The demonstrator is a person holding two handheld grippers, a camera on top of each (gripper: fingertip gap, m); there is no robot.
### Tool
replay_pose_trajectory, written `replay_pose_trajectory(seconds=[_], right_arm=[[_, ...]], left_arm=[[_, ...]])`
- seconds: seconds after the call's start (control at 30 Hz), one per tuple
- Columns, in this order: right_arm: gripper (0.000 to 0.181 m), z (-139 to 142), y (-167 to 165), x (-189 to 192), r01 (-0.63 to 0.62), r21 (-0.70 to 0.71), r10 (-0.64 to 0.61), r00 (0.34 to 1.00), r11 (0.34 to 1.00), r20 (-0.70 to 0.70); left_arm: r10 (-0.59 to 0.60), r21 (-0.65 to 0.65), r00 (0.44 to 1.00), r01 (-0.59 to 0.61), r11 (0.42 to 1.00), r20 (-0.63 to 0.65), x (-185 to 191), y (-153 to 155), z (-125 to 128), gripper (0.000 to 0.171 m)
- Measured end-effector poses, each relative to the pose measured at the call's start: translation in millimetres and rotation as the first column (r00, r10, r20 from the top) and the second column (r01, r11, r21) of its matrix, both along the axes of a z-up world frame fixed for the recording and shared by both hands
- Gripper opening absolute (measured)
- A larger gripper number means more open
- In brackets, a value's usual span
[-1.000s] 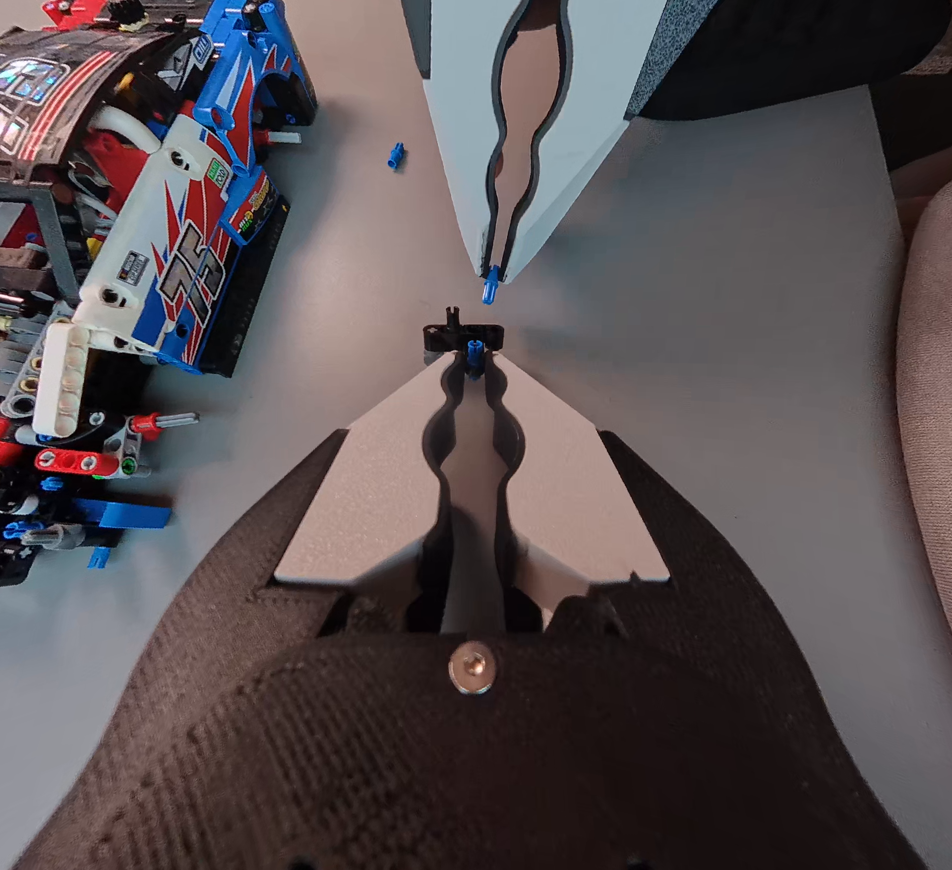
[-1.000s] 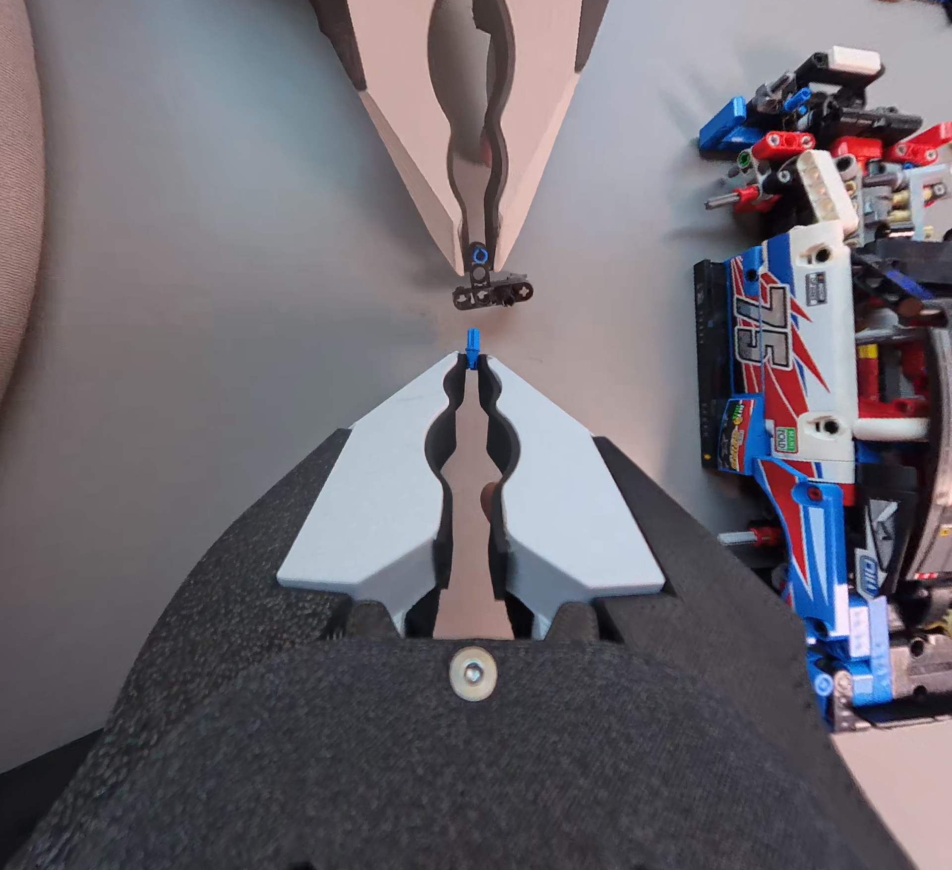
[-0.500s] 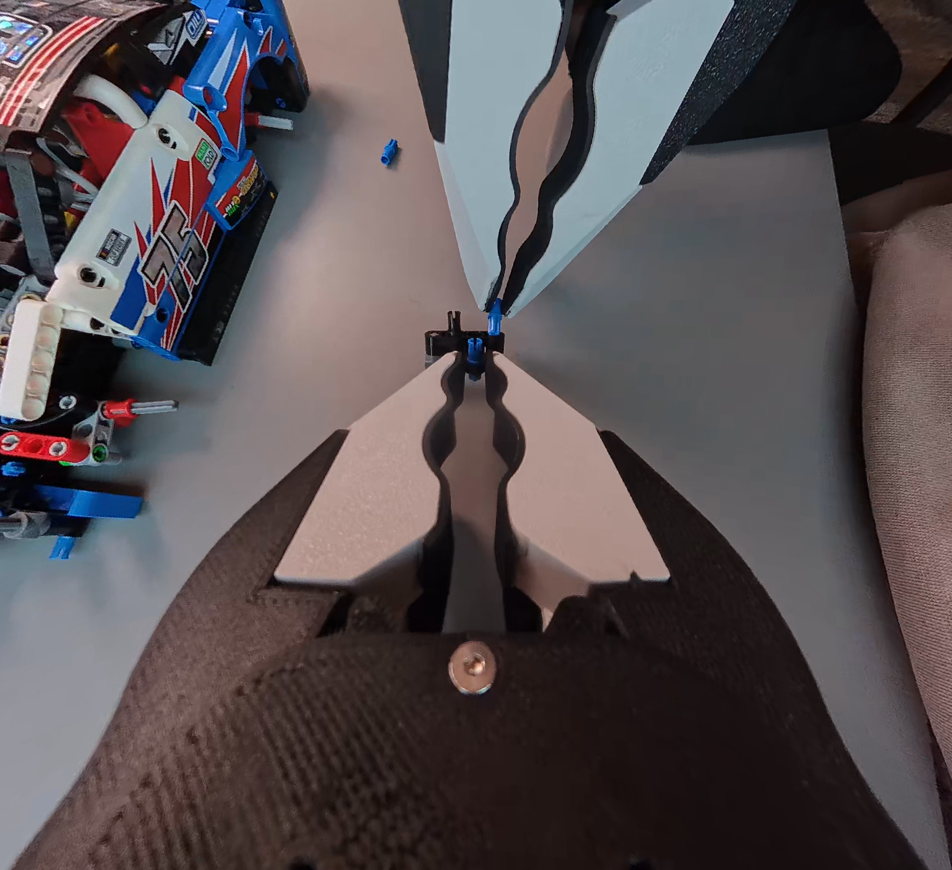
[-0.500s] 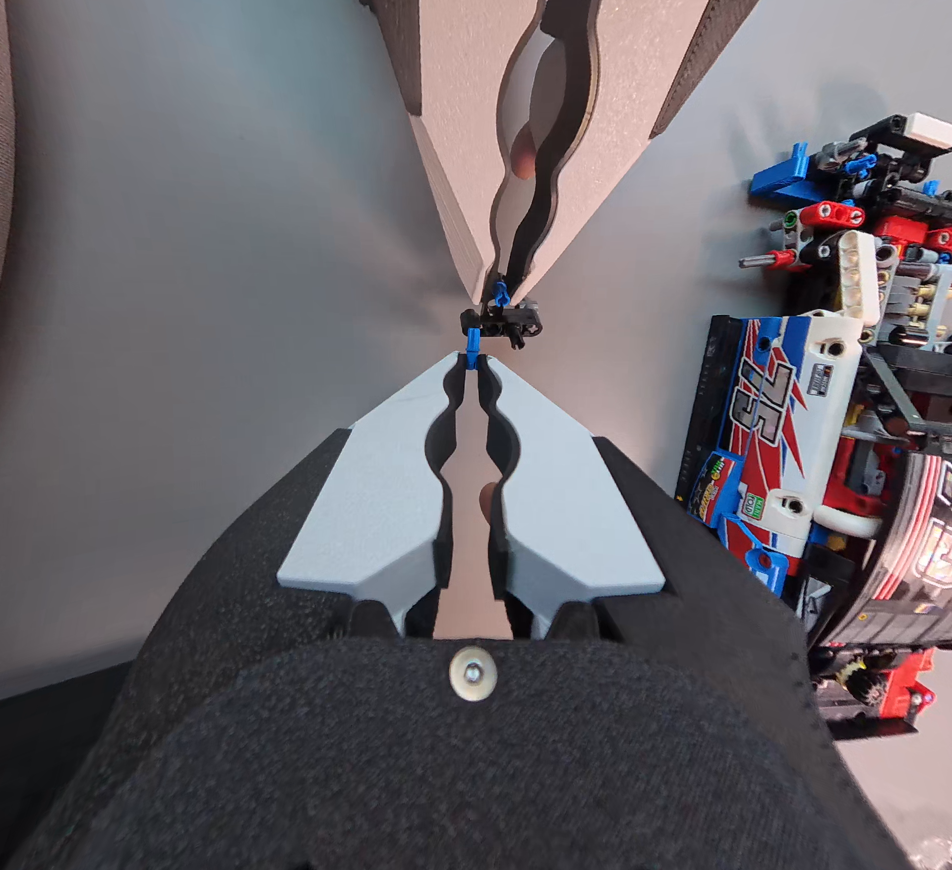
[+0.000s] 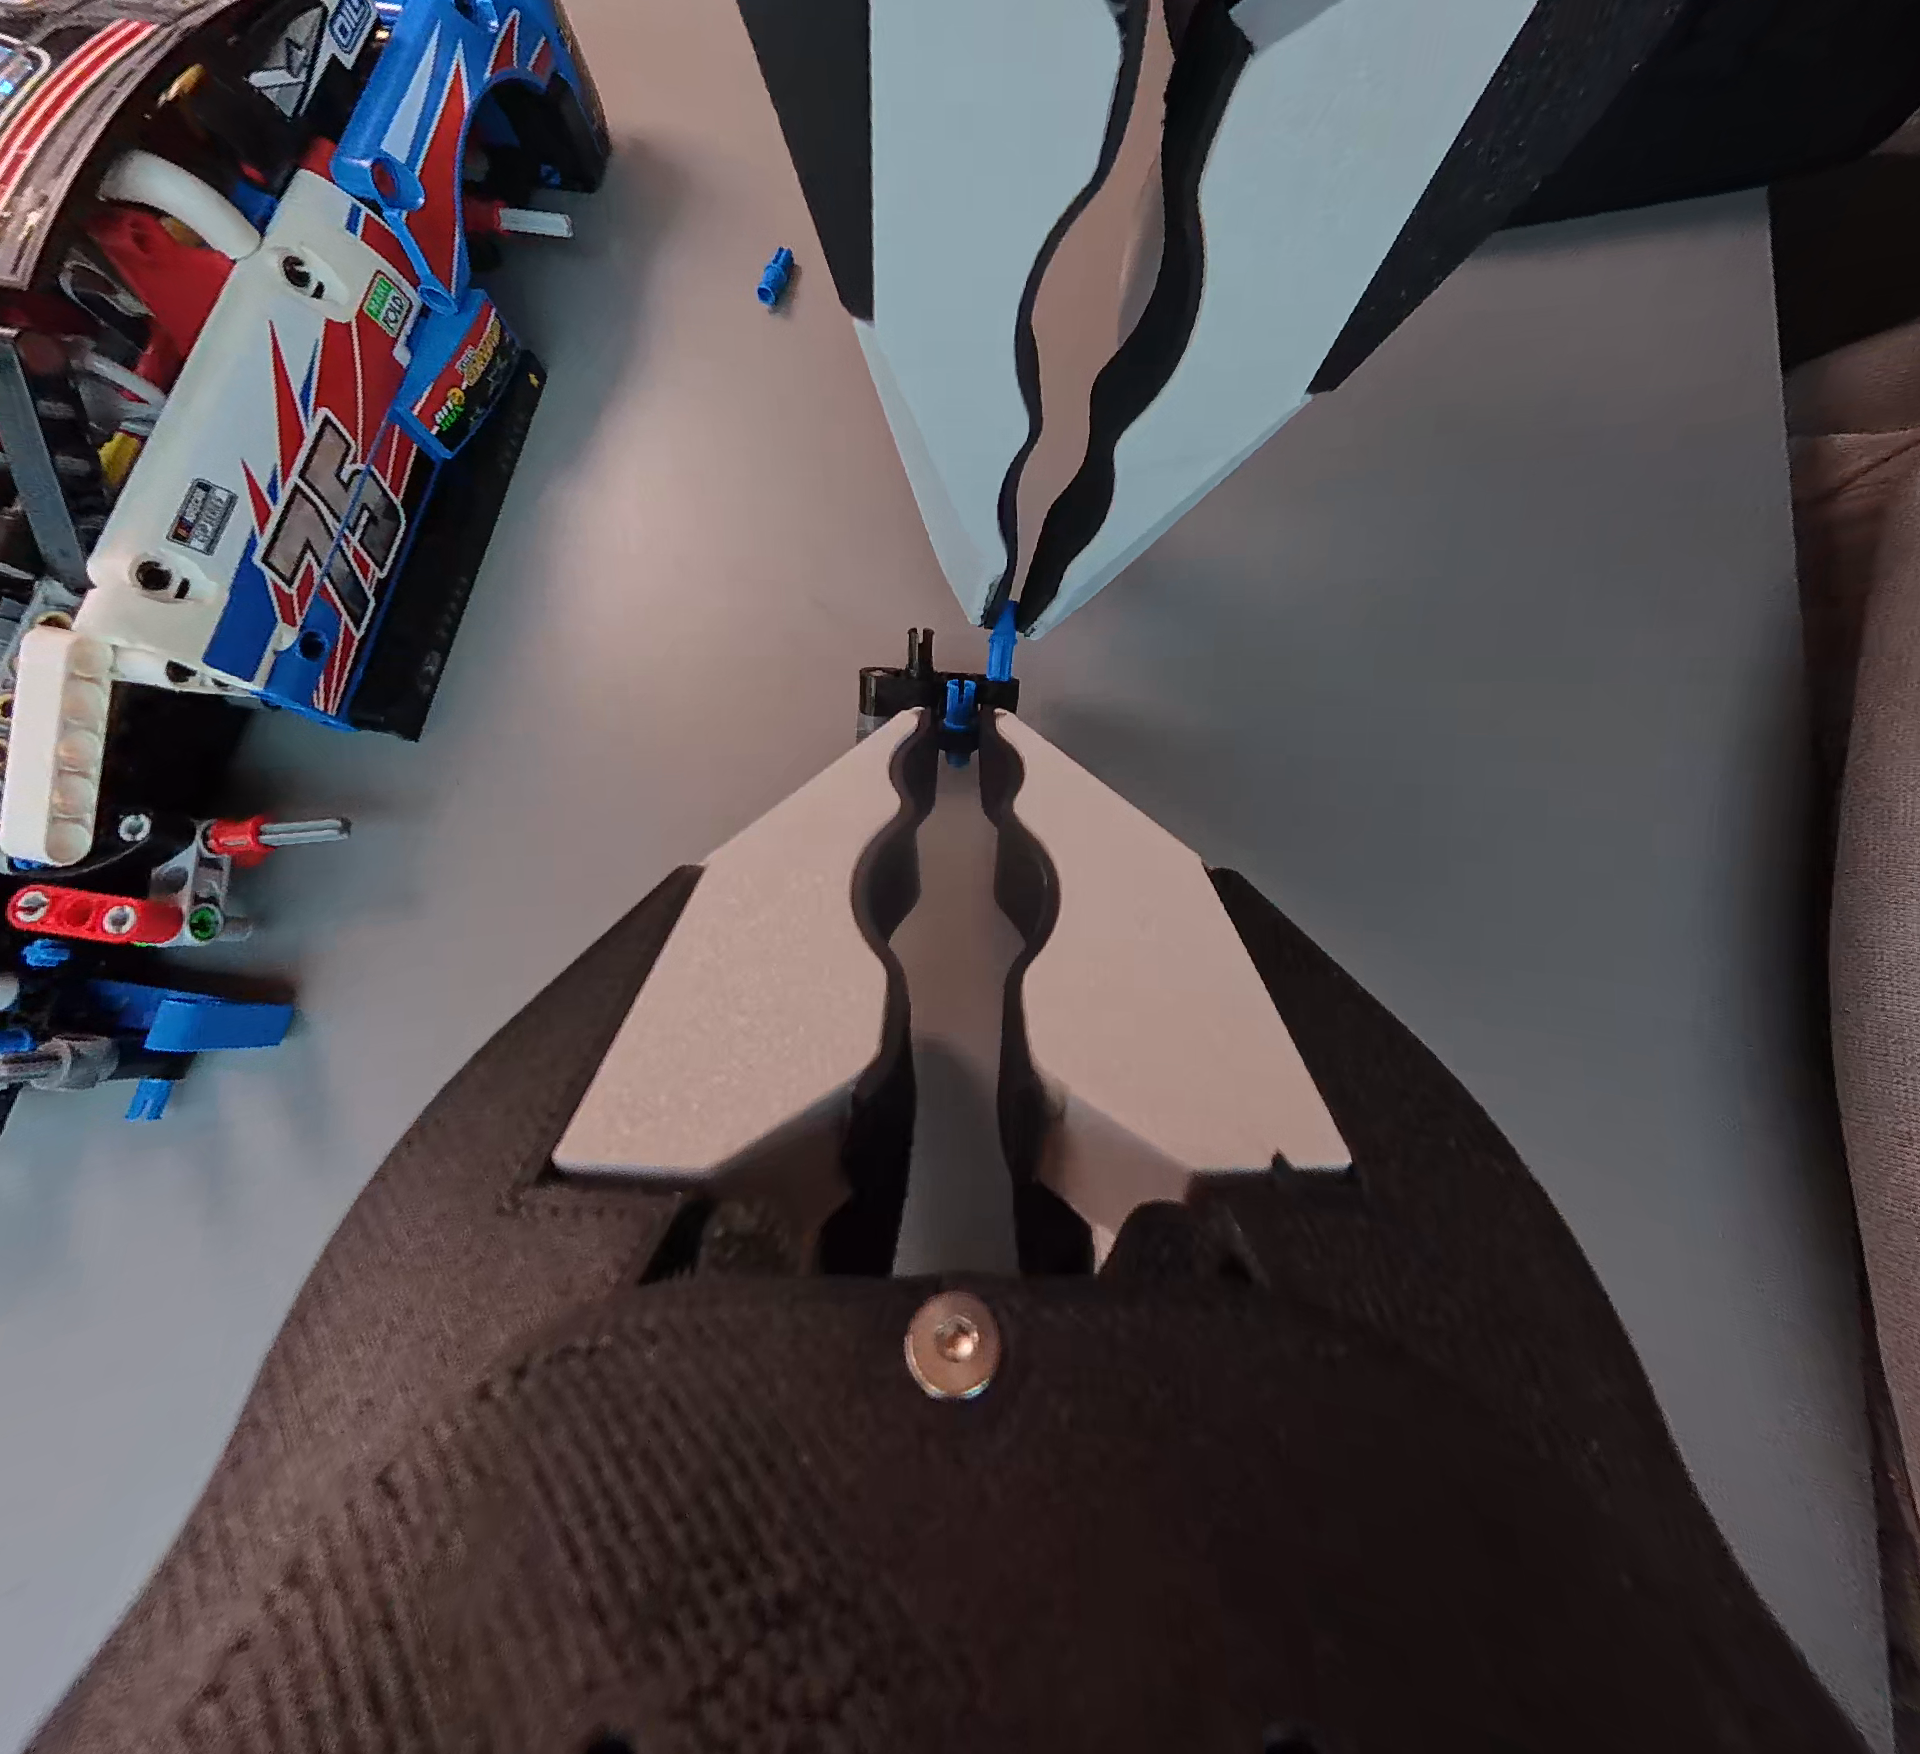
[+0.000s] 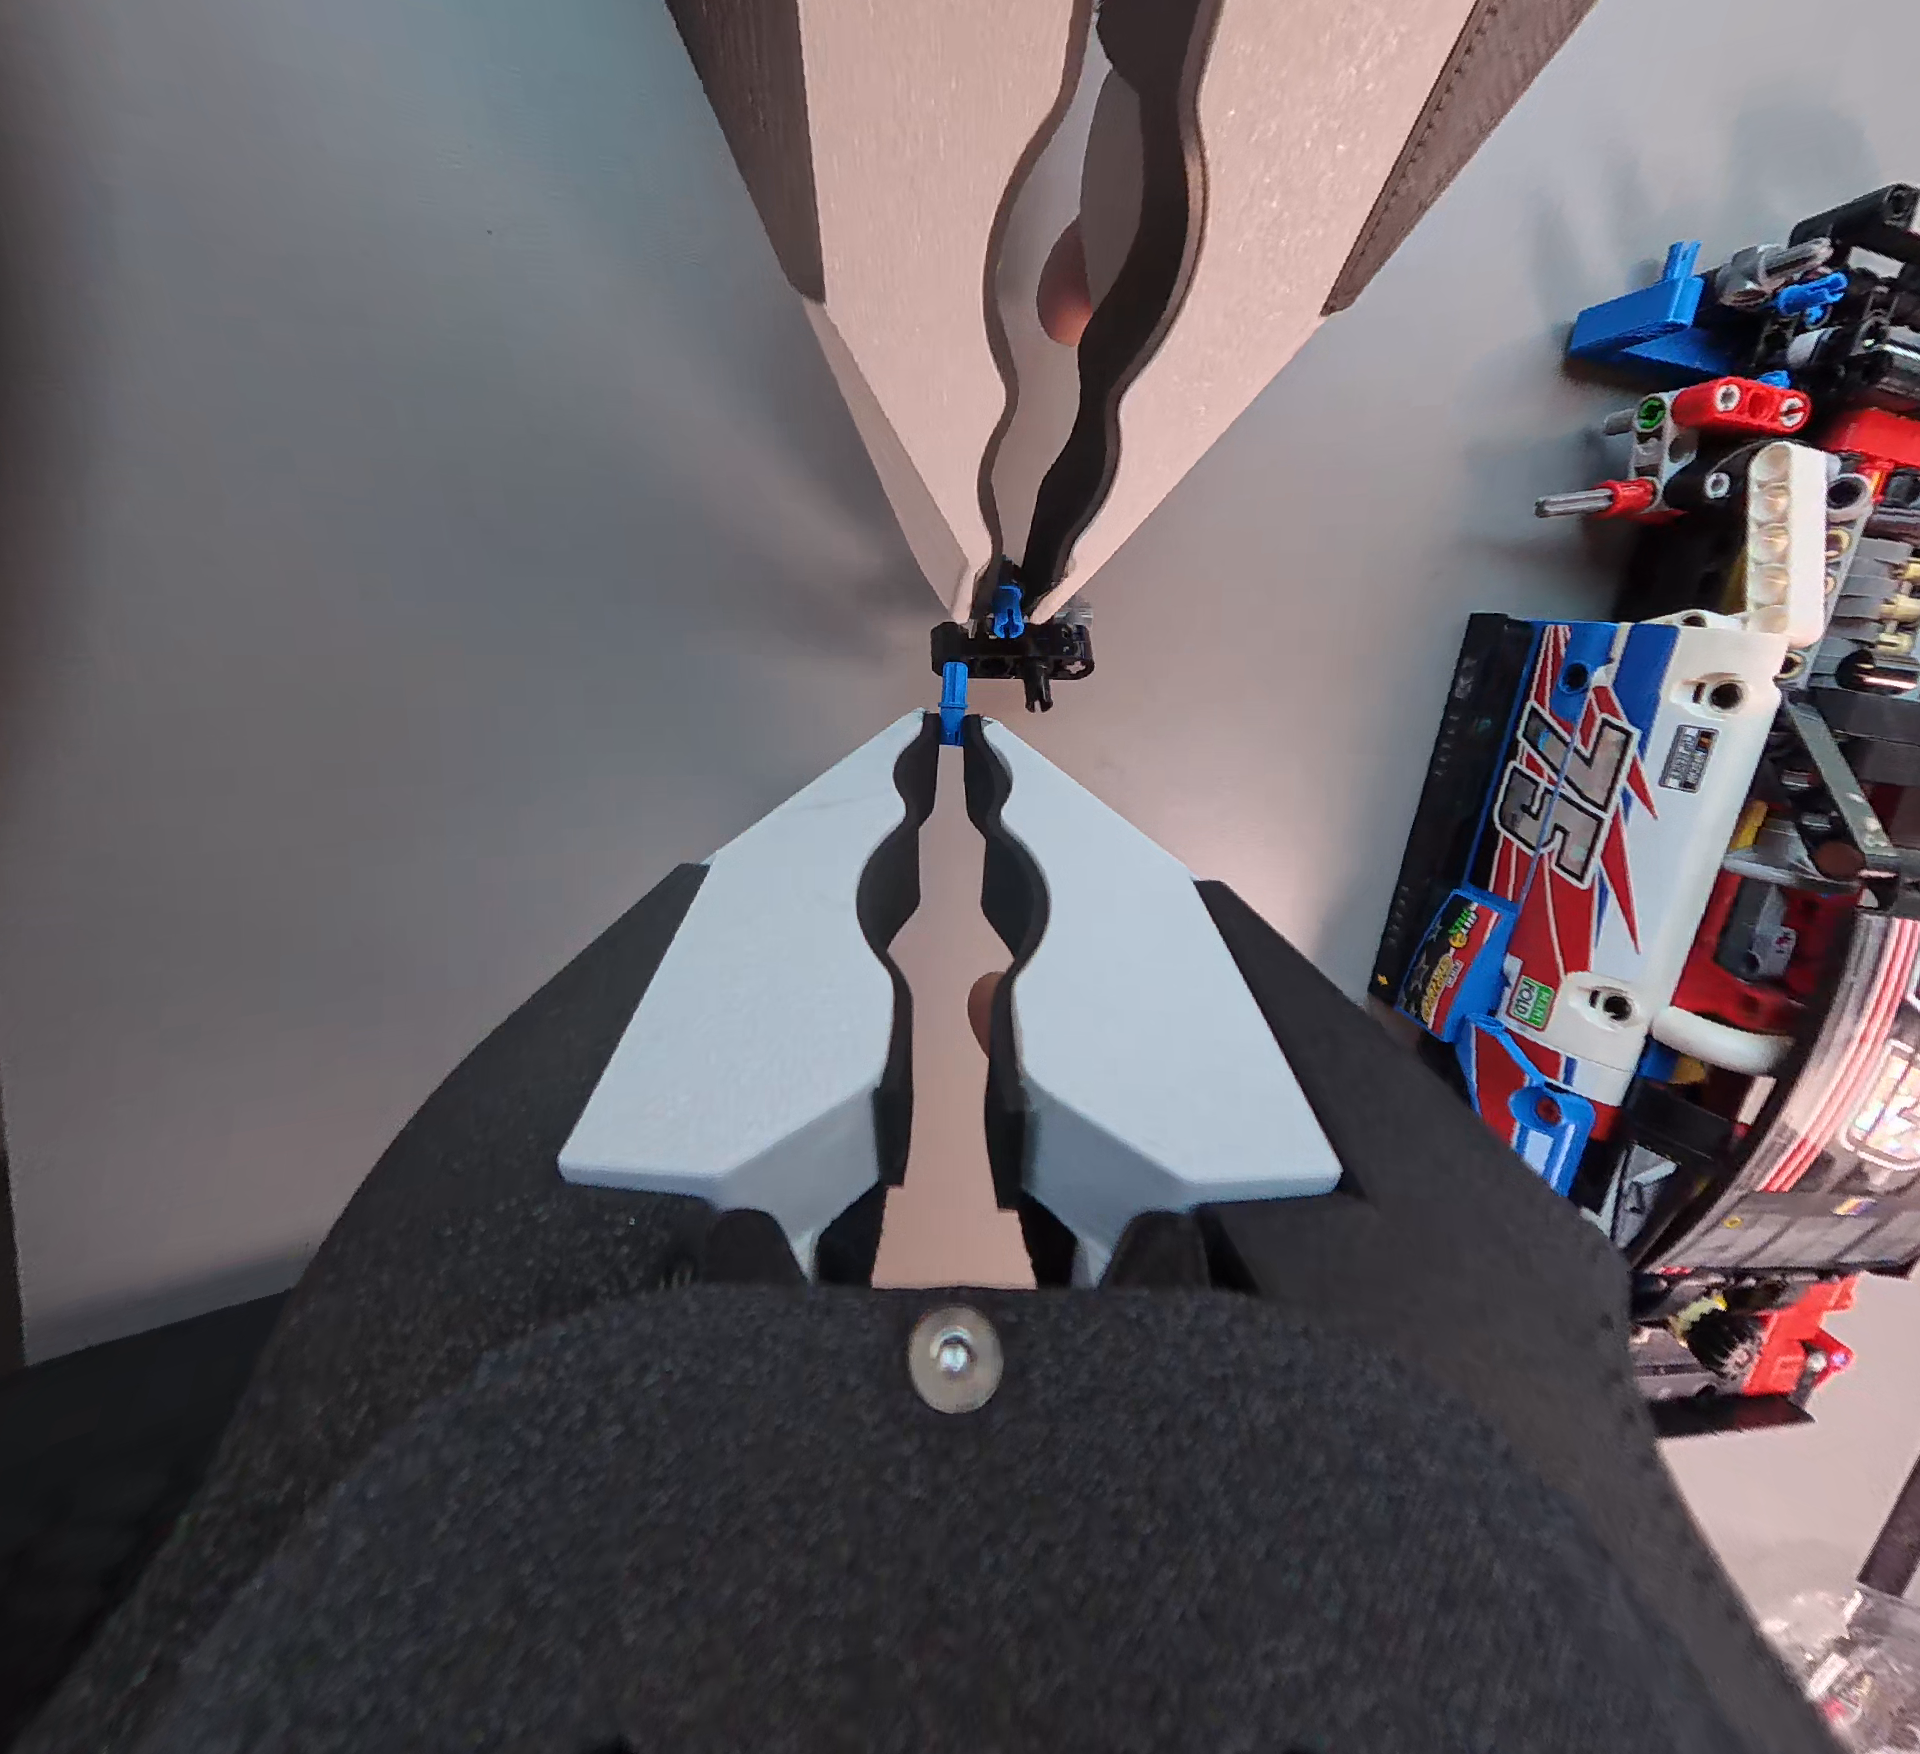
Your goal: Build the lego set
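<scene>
We note left gripper point(image 5: 954, 736) jaws closed on beam point(image 5: 937, 692); right gripper point(image 6: 948, 730) jaws pinch pin point(image 6: 950, 692) at beam's hole, frame centre. Risk: misaligned push twists beam, pin drops onto surface point(image 5: 1403, 665).

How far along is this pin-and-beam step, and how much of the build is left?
Done: most of the race car stands assembled, and the black beam already carries a blue pin and a black pin. In hand: the left gripper clamps the beam while the right gripper holds a second blue pin with its tip at the beam's end hole, apparently not fully seated. Left: press it home; a spare blue pin lies on the table.
</scene>
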State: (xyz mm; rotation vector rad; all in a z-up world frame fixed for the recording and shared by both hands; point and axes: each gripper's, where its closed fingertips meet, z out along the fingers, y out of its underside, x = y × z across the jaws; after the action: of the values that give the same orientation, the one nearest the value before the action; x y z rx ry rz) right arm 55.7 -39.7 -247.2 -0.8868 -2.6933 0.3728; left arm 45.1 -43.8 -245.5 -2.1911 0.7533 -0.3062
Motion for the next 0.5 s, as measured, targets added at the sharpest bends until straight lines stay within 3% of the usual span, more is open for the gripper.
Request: replay_pose_trajectory(seconds=[0.5], right_arm=[[0.002, -11.4, 2.6, 7.2, 0.069, -0.015, -0.069, 0.997, 0.997, 0.042]], left_arm=[[0.007, 0.015, 1.0, -0.007, 1.0, 0.007, 8.8, 4.0, -4.2, 0.007]])
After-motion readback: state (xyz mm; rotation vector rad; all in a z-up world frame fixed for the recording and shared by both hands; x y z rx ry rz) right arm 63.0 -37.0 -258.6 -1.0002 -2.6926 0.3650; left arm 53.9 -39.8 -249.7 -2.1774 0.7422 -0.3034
